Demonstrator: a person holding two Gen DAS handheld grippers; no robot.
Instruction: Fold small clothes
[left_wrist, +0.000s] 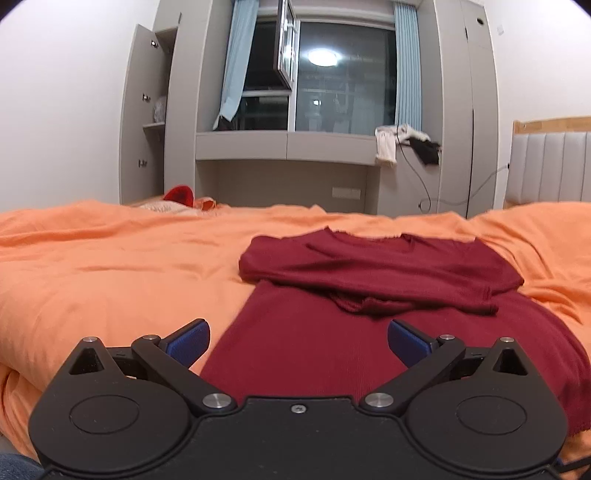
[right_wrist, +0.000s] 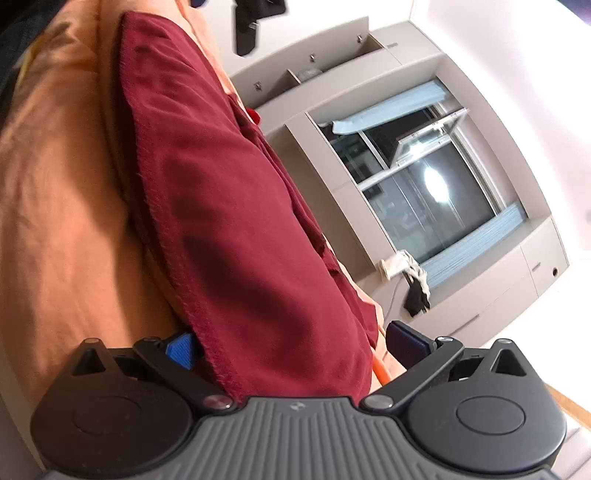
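Left wrist view: my left tool (left_wrist: 298, 341) released, over hem.
Shirt: maroon shirt (left_wrist: 369, 291) on orange bed (left_wrist: 110, 266), sleeves folded in.
Right tool (right_wrist: 291, 347): spread round shirt edge, no grip yet.
Left: bottom-up fold.

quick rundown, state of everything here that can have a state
left gripper: open, holding nothing, above the shirt's near end
right gripper: open, jaws either side of the shirt's edge
dark red shirt: flat on the orange bedcover, sleeves folded in
cupboard door: open
window sash: swung open
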